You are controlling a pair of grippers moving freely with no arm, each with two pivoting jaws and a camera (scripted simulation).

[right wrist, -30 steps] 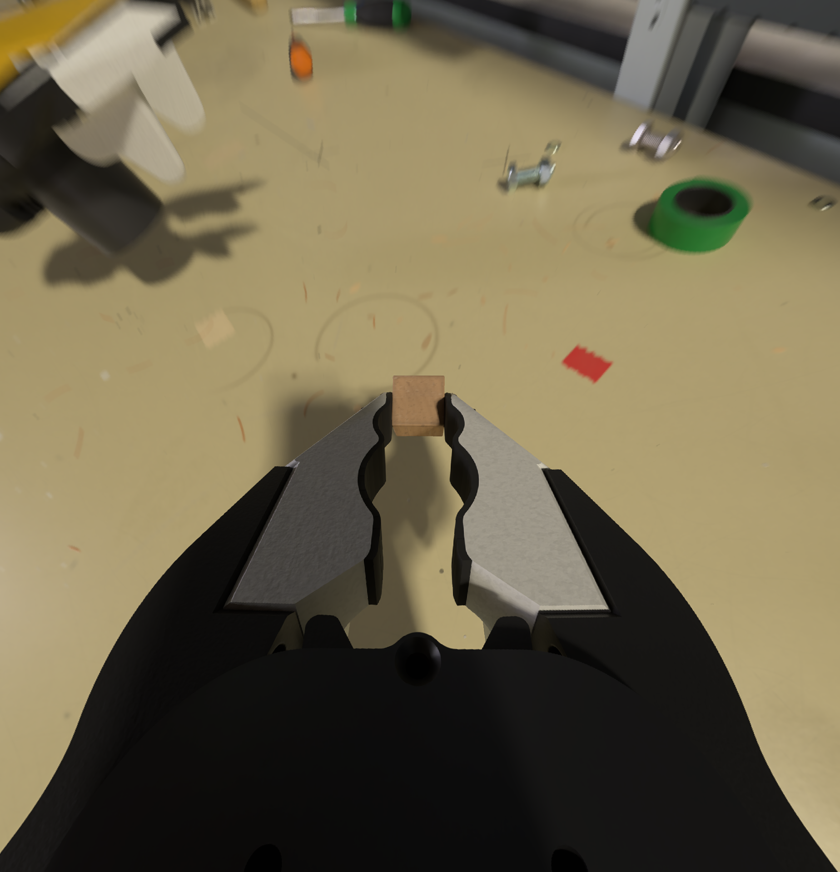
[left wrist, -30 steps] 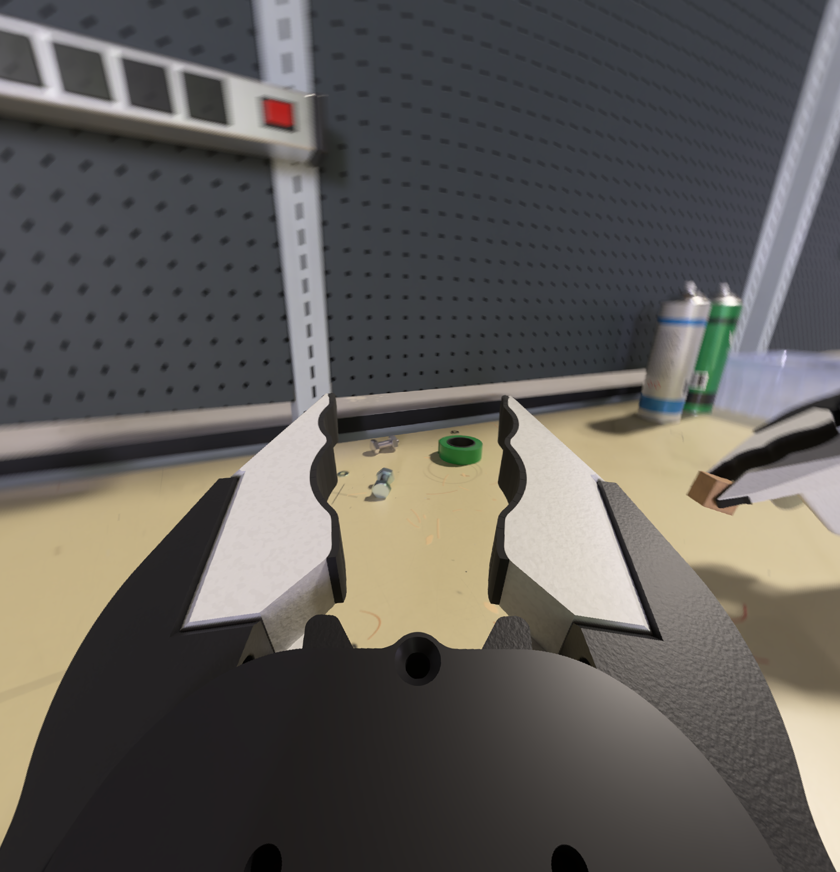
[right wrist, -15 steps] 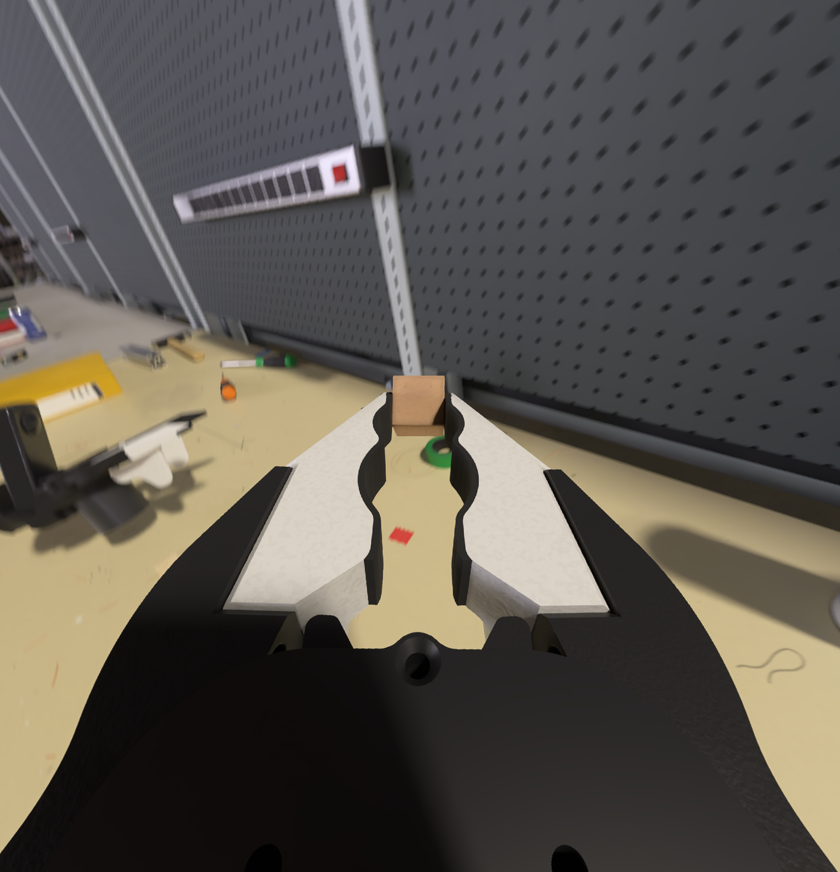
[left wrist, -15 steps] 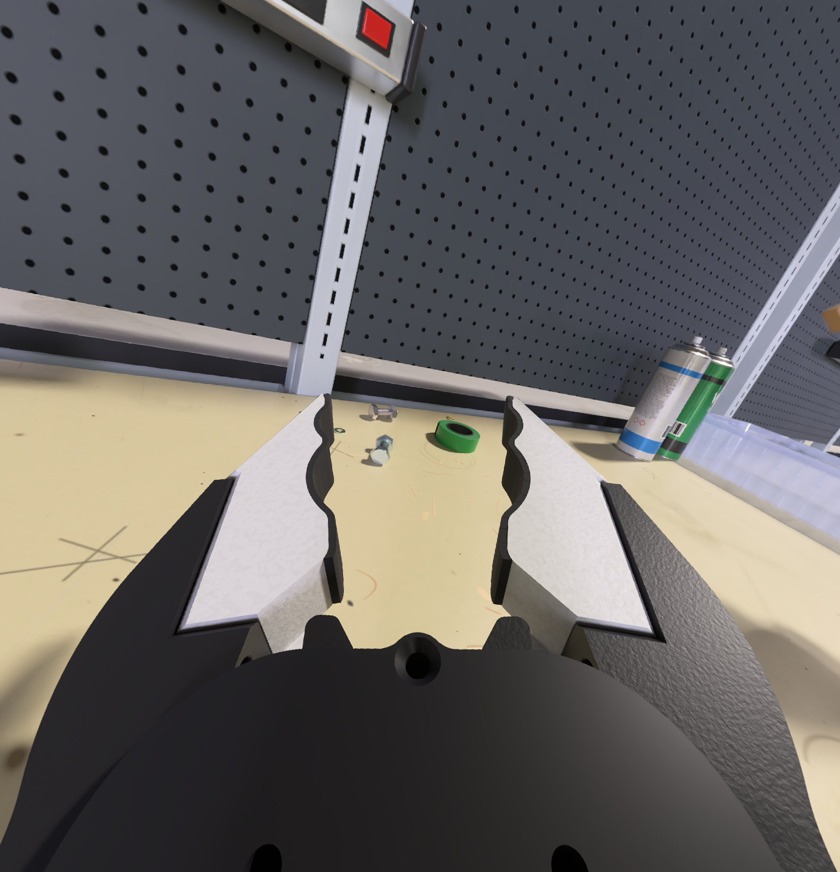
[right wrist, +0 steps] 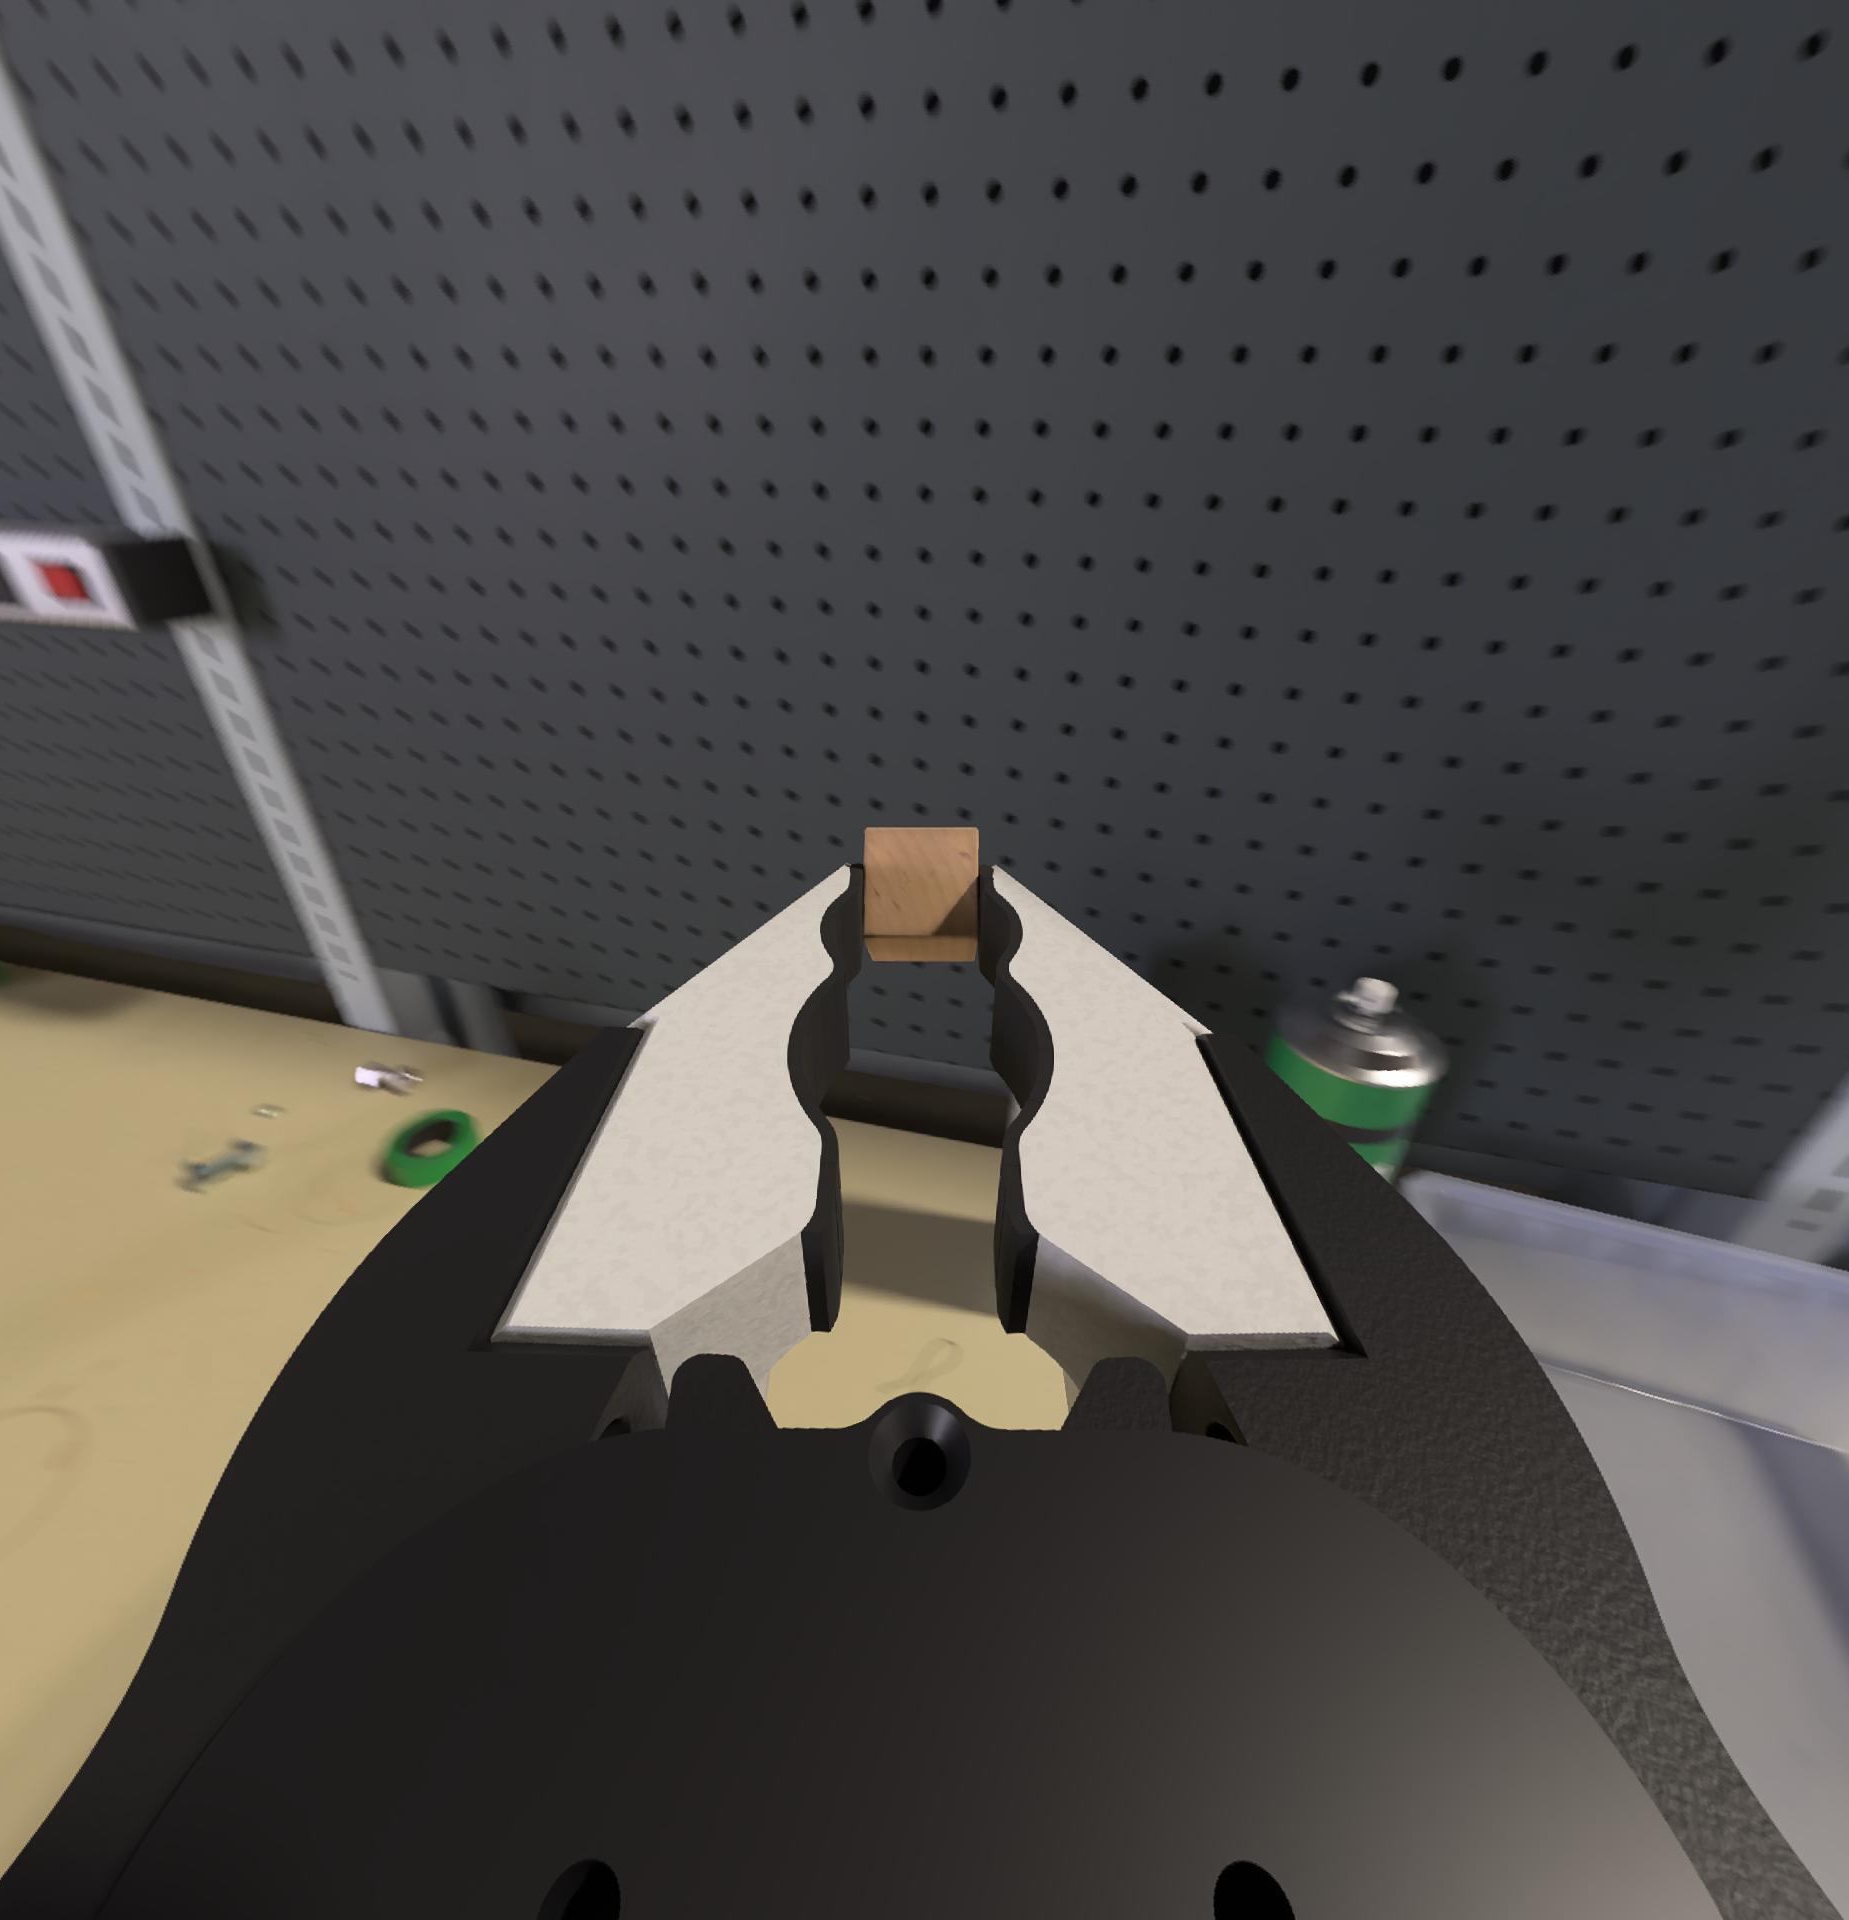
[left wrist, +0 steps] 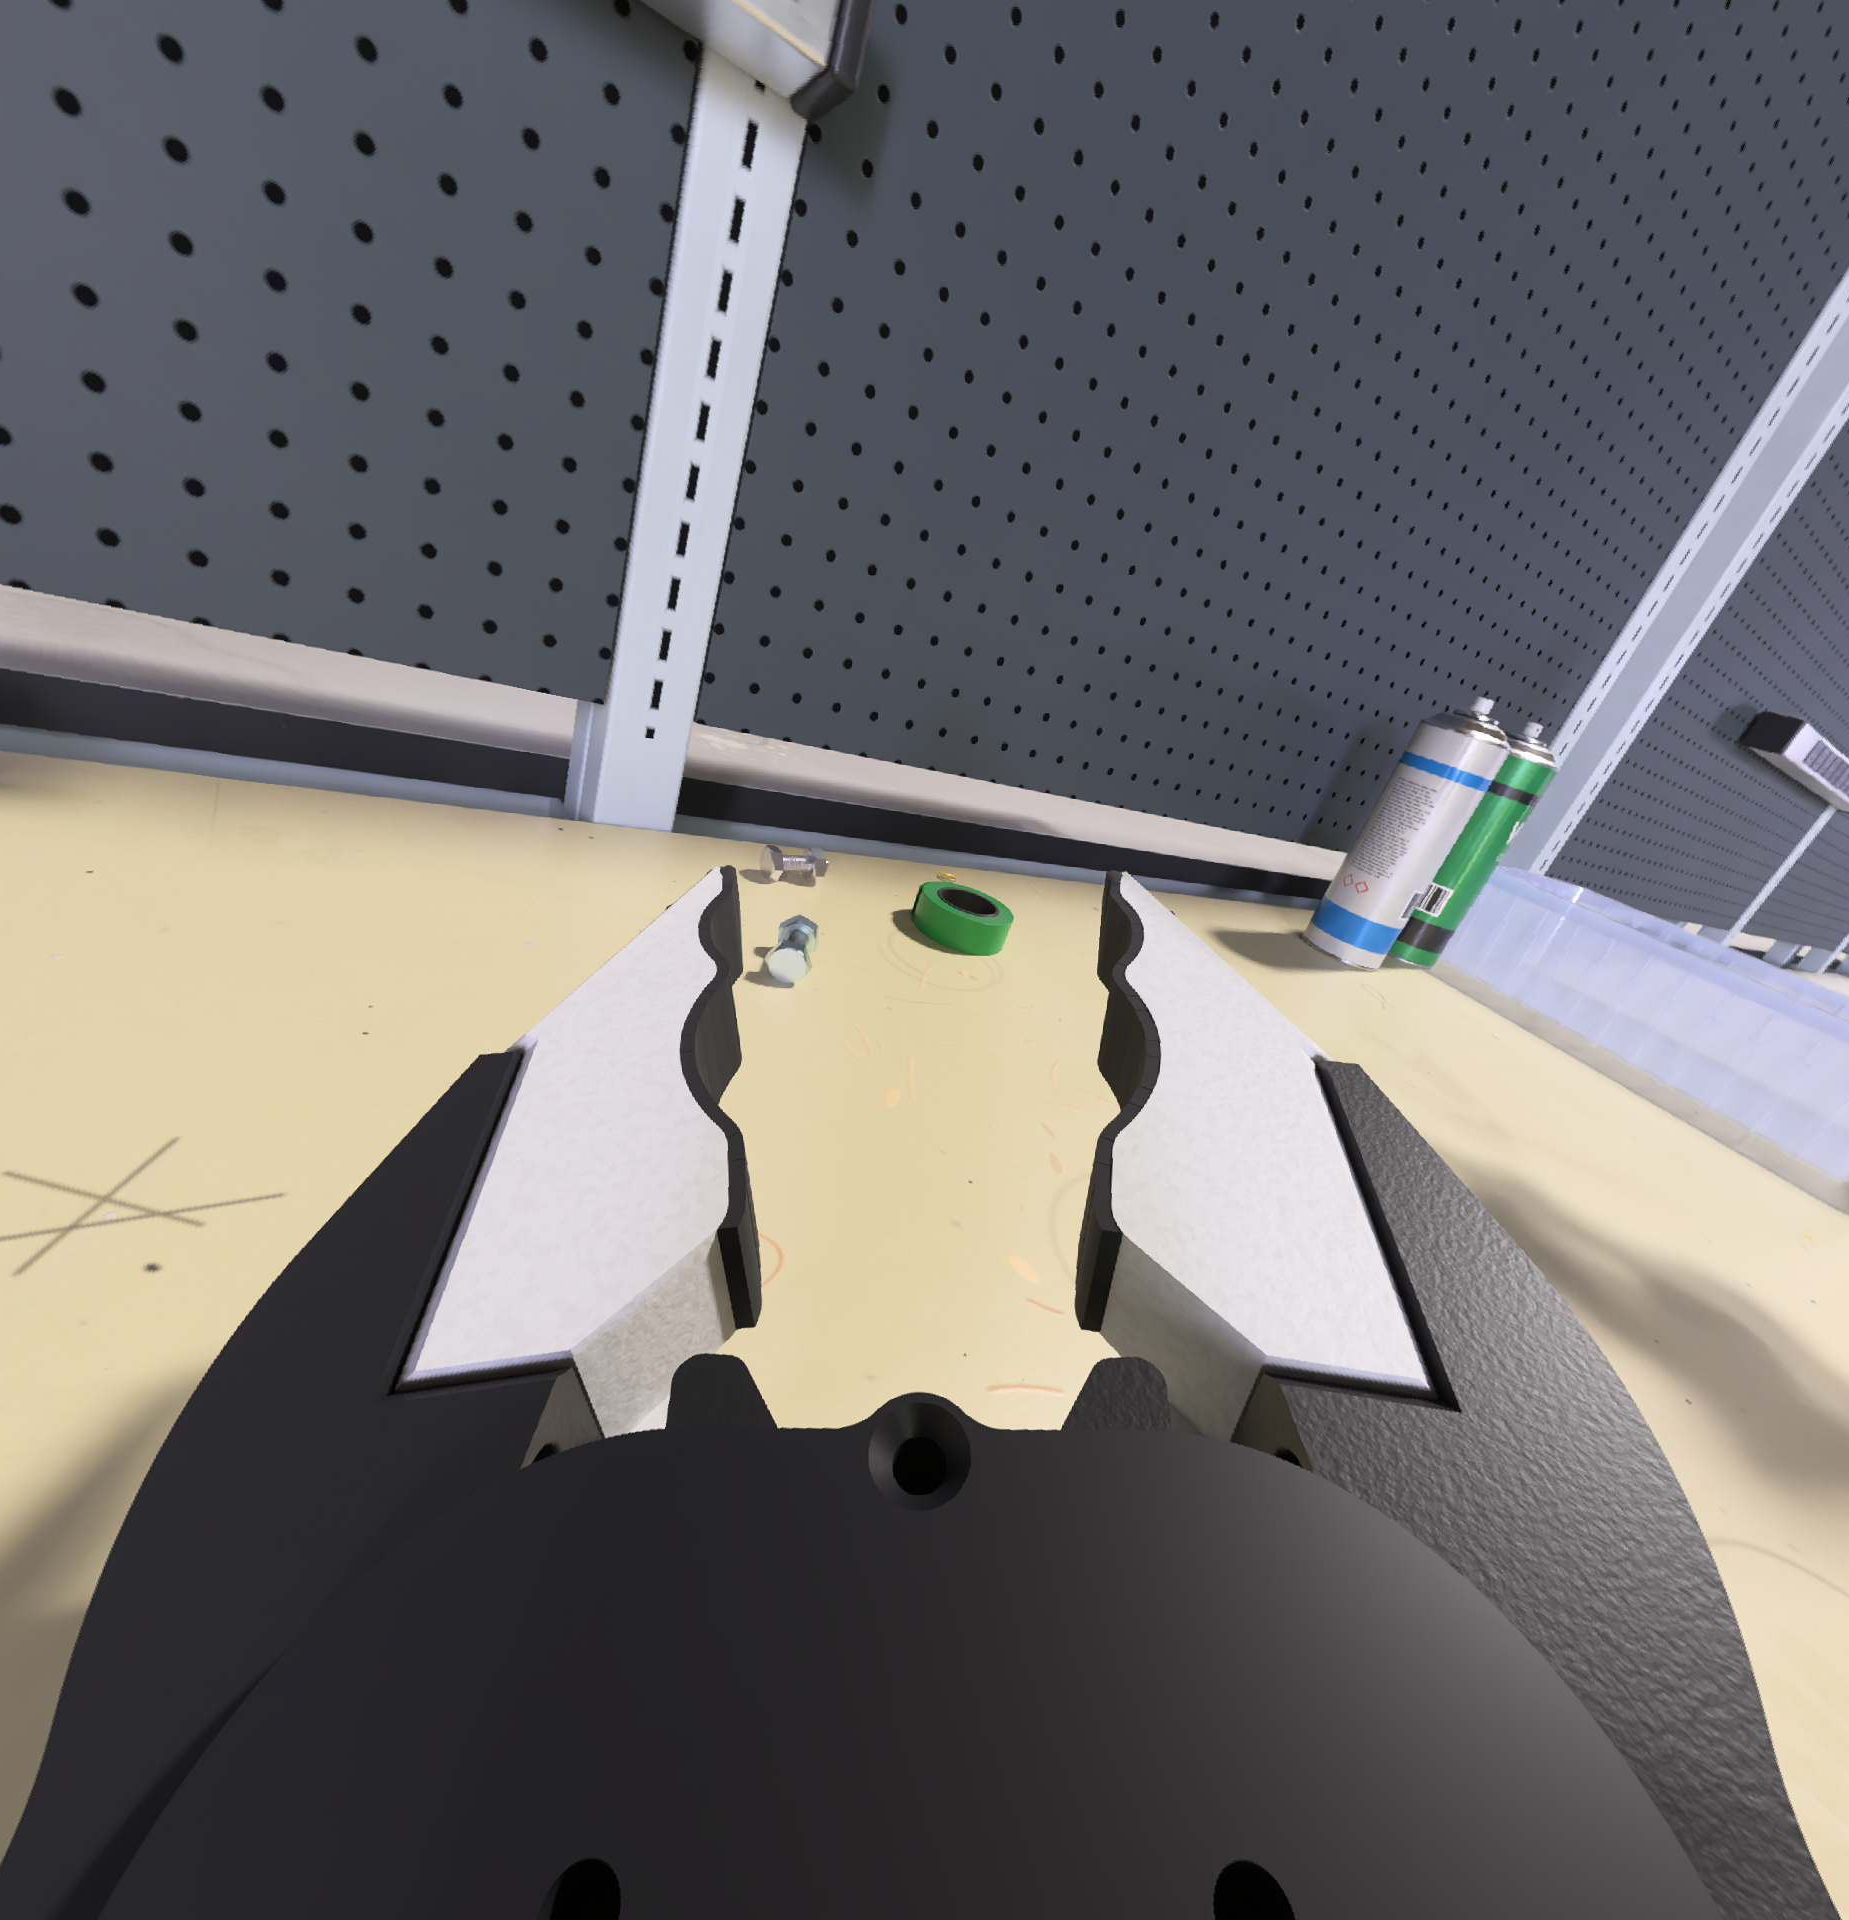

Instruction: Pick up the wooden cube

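- One wooden cube (right wrist: 920, 891) is pinched between the fingertips of the right tool (right wrist: 921, 914), raised clear of the counter (right wrist: 120, 1299) and seen against the dark pegboard (right wrist: 1211, 416).
- The right tool is clenched on the cube; its jaws touch both side faces.
- One left tool (left wrist: 920, 914) is held spread wide with nothing between its jaws, low over the counter.
- Ahead of the left tool a green tape roll (left wrist: 961, 916) and two bolts (left wrist: 792, 948) are laid near the back rail.
- Two spray cans (left wrist: 1408, 842), one white and blue, one green, are stood side by side, touching, just beside a clear plastic bin (left wrist: 1678, 1029).
- One power strip (right wrist: 47, 587) is mounted on the pegboard.
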